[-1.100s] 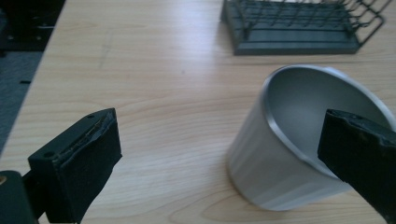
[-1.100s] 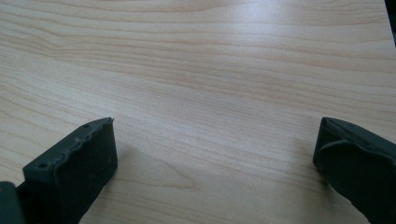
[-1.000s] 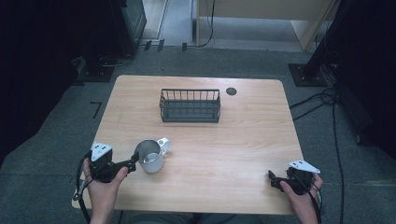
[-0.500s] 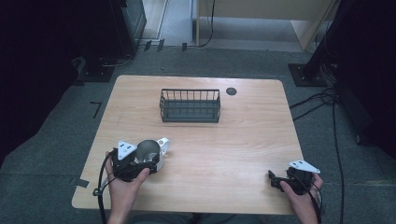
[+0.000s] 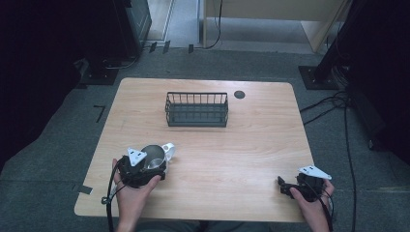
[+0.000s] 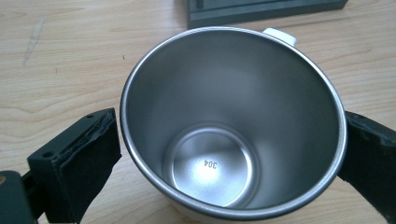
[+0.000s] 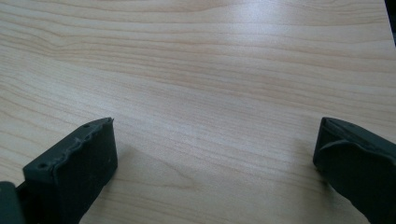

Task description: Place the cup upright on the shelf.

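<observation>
Since half a second ago the left gripper (image 5: 145, 166) has moved a little further over the steel mug (image 5: 153, 155), and its jaws now stand open on both sides of the mug, close to the wall. The right gripper (image 5: 285, 186) has not moved; it rests at the near right corner with jaws wide apart over bare wood. A wire basket (image 5: 197, 109) stands far behind the mug, well apart. The mug stands upright at the near left of the table (image 5: 251, 145), empty, shiny inside, with a white handle (image 6: 280, 35) on its far side.
</observation>
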`<action>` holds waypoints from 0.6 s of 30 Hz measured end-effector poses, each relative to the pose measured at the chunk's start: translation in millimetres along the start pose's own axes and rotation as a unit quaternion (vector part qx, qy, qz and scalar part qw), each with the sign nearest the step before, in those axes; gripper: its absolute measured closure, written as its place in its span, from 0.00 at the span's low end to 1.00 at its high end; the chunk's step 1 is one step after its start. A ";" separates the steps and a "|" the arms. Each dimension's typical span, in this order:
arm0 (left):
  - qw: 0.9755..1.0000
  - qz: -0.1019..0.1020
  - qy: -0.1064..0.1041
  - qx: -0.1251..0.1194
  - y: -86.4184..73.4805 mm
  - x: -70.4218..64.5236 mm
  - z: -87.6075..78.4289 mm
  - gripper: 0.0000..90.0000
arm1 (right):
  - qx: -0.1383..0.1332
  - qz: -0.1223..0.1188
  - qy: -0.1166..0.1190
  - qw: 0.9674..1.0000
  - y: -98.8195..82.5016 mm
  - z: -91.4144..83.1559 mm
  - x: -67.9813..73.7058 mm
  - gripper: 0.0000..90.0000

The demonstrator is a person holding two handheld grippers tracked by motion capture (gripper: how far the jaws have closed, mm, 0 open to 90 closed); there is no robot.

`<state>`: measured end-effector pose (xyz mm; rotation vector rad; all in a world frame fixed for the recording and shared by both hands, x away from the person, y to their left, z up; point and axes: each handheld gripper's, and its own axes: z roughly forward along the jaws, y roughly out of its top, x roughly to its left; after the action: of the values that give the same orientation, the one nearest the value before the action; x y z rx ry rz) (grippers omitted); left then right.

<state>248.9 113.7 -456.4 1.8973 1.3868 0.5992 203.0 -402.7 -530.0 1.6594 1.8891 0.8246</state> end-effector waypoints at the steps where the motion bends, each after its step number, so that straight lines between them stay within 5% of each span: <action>1: 1.000 -0.002 -0.002 -0.002 -1.0 3.1 -0.7 0.00 | 0.000 0.000 0.000 1.000 0.0 0.0 0.0 0.00; 10: 0.999 -0.037 0.003 -0.009 -14.8 32.1 -8.8 0.00 | 0.000 0.000 0.000 1.000 0.0 0.0 0.0 0.00; 18: 0.998 -0.055 0.029 -0.014 -8.2 19.0 6.2 0.00 | 0.000 0.000 0.000 1.000 0.0 0.0 0.0 0.00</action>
<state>254.3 131.6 -467.4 1.7814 1.5028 0.6207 203.0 -402.6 -530.0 1.6594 1.8893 0.8245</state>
